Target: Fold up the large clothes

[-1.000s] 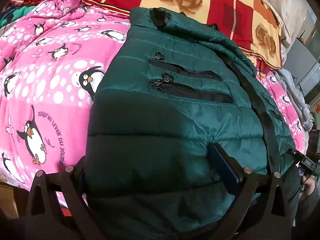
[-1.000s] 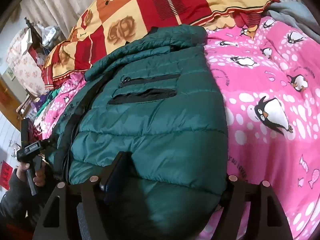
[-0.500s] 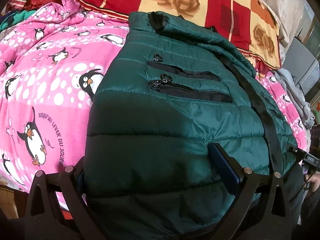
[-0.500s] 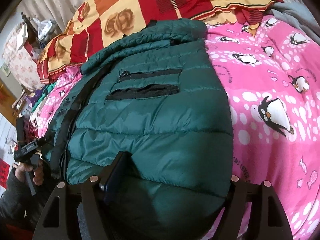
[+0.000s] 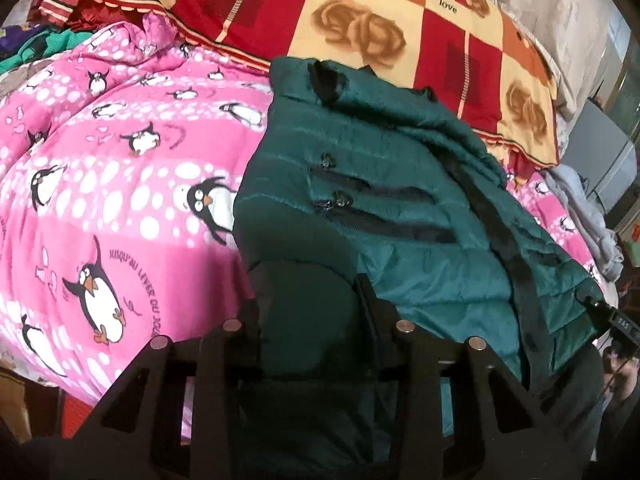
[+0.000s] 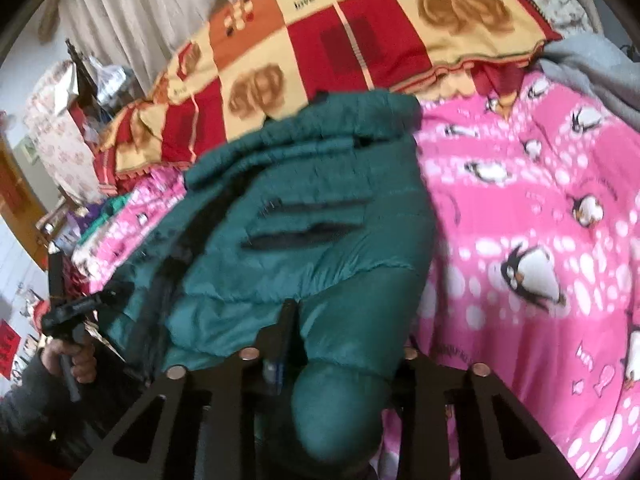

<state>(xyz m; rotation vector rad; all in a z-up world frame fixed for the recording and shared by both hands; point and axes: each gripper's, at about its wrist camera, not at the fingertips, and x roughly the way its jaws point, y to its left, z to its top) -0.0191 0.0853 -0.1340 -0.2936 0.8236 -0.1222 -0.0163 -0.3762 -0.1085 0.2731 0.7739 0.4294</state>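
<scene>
A dark green quilted puffer jacket point(image 5: 400, 208) lies front-up on the pink penguin blanket point(image 5: 120, 184), collar toward the far pillows, black zip pockets showing. My left gripper point(image 5: 308, 312) is shut on the jacket's near hem at its left corner, with a bulge of fabric between the jaws. My right gripper point(image 6: 344, 340) is shut on the hem at the jacket's point(image 6: 304, 216) right corner, a roll of green fabric bunched between its jaws. The left gripper also shows in the right wrist view point(image 6: 80, 308), held by a hand at the far left.
A red, orange and cream patchwork quilt point(image 5: 400, 20) lies across the head of the bed. A grey garment point(image 5: 580, 208) lies at the bed's right side. Clutter and a wooden stand point(image 6: 80, 92) are beyond the bed's left edge.
Both grippers have closed from wide open onto the jacket's near hem, bunching the fabric between their jaws. The views have shifted a little and the right one is blurred by motion.
</scene>
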